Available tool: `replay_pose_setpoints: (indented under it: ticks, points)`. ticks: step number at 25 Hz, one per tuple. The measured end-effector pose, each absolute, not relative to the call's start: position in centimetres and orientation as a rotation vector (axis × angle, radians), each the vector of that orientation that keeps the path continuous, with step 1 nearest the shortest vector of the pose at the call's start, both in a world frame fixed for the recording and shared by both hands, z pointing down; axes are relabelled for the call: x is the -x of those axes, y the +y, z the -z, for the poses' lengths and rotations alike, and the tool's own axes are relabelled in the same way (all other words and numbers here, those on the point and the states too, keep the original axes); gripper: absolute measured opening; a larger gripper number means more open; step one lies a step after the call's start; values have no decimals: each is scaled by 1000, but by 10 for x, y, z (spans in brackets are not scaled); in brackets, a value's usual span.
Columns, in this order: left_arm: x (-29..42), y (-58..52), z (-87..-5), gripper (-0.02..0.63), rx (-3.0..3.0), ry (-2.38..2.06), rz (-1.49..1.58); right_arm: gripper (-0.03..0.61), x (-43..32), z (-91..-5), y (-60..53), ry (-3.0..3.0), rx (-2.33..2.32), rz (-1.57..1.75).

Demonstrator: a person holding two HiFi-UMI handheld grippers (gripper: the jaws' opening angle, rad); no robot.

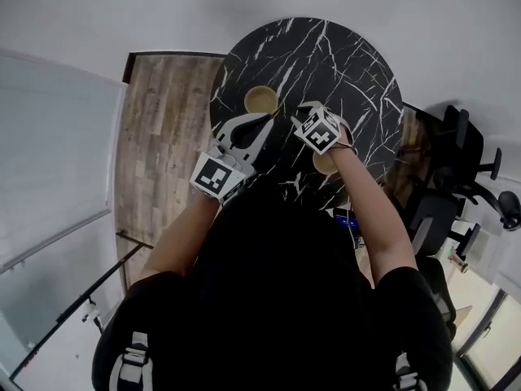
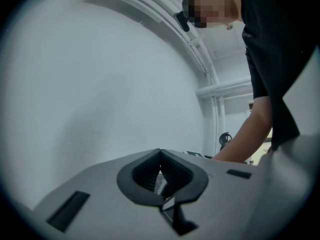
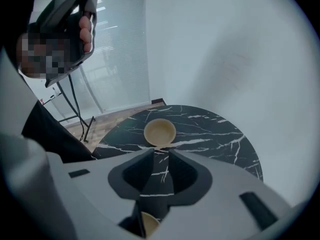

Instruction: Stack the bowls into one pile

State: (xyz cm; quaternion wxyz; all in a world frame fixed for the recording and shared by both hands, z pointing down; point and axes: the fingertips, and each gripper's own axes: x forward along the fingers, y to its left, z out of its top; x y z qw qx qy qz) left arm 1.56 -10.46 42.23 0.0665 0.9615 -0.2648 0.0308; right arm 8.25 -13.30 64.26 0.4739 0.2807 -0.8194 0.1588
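Bowls: two, tan, both on the round black marble desk [image 1: 350, 55], apart and not stacked. The far bowl [image 1: 261, 98] stands clear. The near bowl [image 1: 324, 164] is partly covered by the right claw [image 3: 161, 153], whose jaws are spread with only desk surface between them. The left claw [image 2: 160, 153] has its jaws pressed together at the tips, pinching nothing, and faces a white wall [image 2: 100, 84]. The floor is wood planks [image 1: 163, 137]. Black office chairs [image 1: 456, 169] stand at the right.

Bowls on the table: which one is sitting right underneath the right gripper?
The bowl nearer the person, half hidden beneath the right gripper, whose open jaws hold nothing. The other bowl sits fully in view farther out on the table.
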Motion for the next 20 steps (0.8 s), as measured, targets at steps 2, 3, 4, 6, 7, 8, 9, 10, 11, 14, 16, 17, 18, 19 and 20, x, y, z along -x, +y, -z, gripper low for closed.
replay_pose_setpoints:
  ticks: [2,3,4,6,7,8,9,10,11,14,16,17,18,19,20]
  points:
    - [-33,-102,-422,5,-2925,-728,-85,87,-107,-639,-127,-1990,-747,-420]
    - [-42,-101,-422,5,-2933,-700,-94,87,-120,-638,-124,-1978,-779,-440]
    - [-51,-100,-421,5,-2941,-675,-98,87,-133,-640,-121,-1967,-815,-463]
    - [-68,-97,-420,5,-2960,-624,-94,87,-161,-647,-114,-1943,-885,-519]
    - [-76,-97,-420,5,-2965,-602,-103,89,-175,-652,-110,-1926,-916,-548]
    - [-84,-95,-420,5,-2967,-580,-114,88,-188,-656,-104,-1905,-942,-576]
    - [-91,-94,-421,5,-2970,-556,-119,89,-199,-659,-98,-1883,-962,-602]
    - [-98,-92,-421,5,-2976,-529,-119,89,-210,-663,-91,-1863,-978,-626]
    - [-104,-90,-423,5,-2980,-504,-120,89,-219,-669,-83,-1844,-992,-651]
    - [-121,-85,-427,5,-2981,-439,-137,91,-239,-677,-63,-1803,-1026,-721]
    - [-132,-82,-429,5,-2990,-395,-135,94,-248,-683,-50,-1780,-1048,-764]
    - [-137,-80,-430,5,-2995,-369,-121,97,-252,-688,-44,-1767,-1057,-781]
    - [-141,-78,-431,5,-2998,-340,-105,98,-256,-694,-39,-1753,-1063,-795]
    - [-145,-76,-432,5,-3001,-316,-93,98,-259,-701,-33,-1741,-1065,-809]
    - [-148,-74,-433,5,-3002,-299,-86,97,-262,-710,-27,-1729,-1063,-822]
